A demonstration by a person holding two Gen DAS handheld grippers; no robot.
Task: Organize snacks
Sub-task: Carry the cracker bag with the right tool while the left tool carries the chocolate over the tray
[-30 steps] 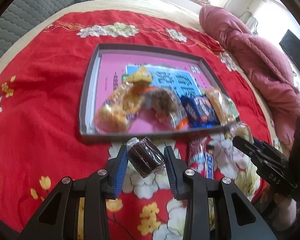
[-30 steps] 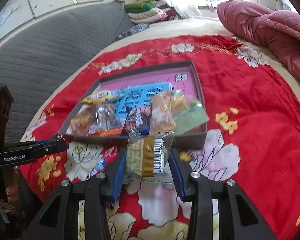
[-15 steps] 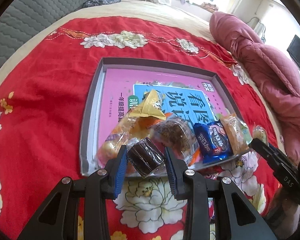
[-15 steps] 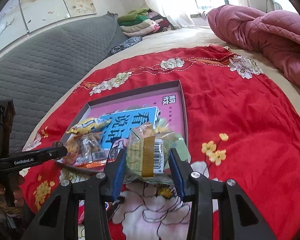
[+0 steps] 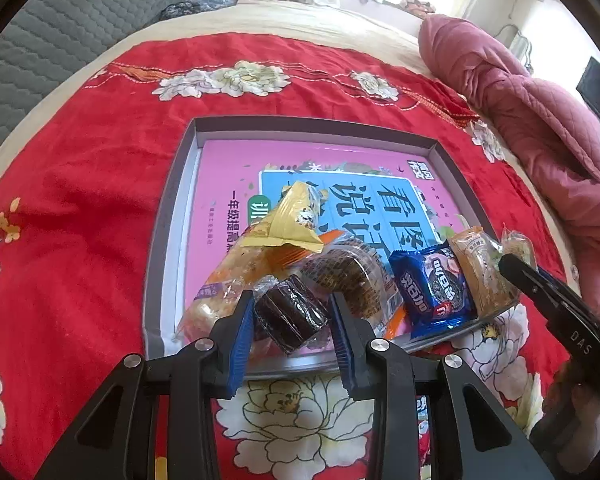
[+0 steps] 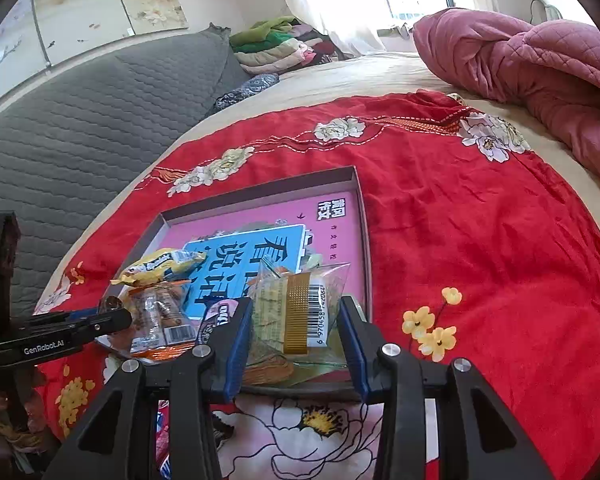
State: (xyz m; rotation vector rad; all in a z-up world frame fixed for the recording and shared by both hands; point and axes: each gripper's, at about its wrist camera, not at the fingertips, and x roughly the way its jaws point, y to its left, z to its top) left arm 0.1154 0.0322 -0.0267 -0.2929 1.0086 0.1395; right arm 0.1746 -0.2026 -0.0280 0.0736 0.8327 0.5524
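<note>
Both claws have carried their snacks forward from over the red bedspread [image 5: 80,200] to above the near edge of the grey tray [image 5: 168,216], which now fills more of each view. The left claw [image 5: 292,320] is clenched on a dark chocolate cake in clear wrap [image 5: 290,316], hanging at 6 o'clock of the tray over the packets already lying there. The right claw [image 6: 294,332] grasps a clear-wrapped pastry with a barcode label [image 6: 296,312] over the tray's corner at about 5 o'clock. Several snacks, among them a blue biscuit packet [image 5: 432,288] and a yellow wrapper [image 5: 292,224], sit in the tray, so the sorting looks well advanced; these two await release, and at least one packet seems left on the bedspread below. Both claws tilt steeply downward, side by side.
</note>
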